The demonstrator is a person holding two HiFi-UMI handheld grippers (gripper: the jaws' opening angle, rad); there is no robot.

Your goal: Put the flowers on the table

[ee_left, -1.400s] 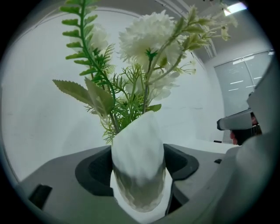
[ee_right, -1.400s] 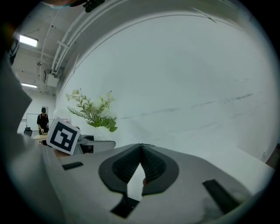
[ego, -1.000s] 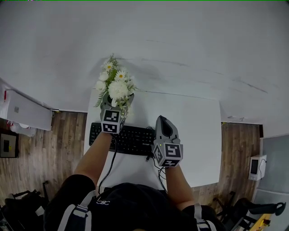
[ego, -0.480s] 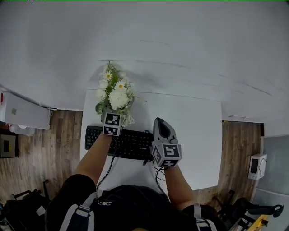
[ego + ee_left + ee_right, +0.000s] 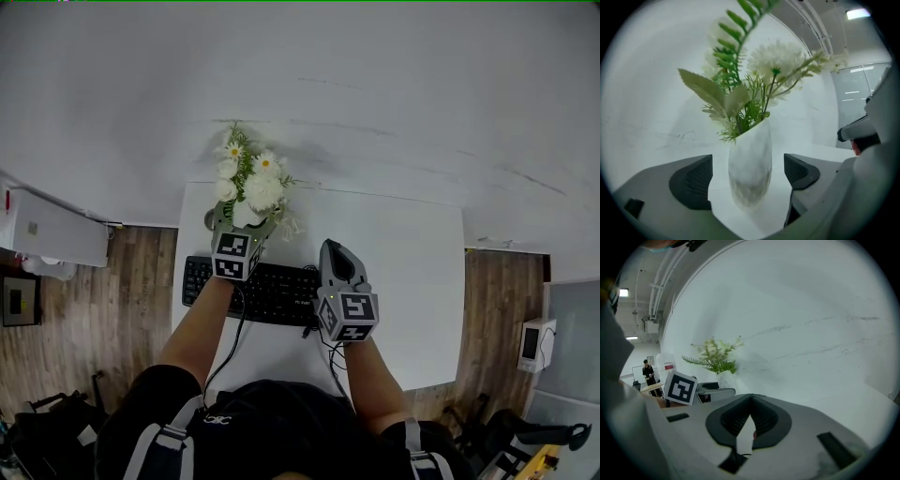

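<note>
White flowers with green fern leaves (image 5: 251, 180) stand in a white vase (image 5: 750, 154) at the back left of the white table (image 5: 403, 272), against the wall. My left gripper (image 5: 242, 219) is around the vase, and its jaws are opening. In the left gripper view a gap shows between each dark pad (image 5: 696, 180) and the vase, which stands upright on the tabletop. My right gripper (image 5: 337, 251) hovers over the table just right of the keyboard, shut and empty. The right gripper view shows the flowers (image 5: 715, 357) to its left.
A black keyboard (image 5: 272, 291) lies on the table in front of the vase, with a cable running toward the person. The white wall (image 5: 375, 112) rises directly behind the table. A white cabinet (image 5: 52, 234) stands at the left above the wooden floor.
The left gripper's jaws have spread apart off the vase. The vase and flowers have shifted slightly to the right along the wall. The right gripper has barely moved.
</note>
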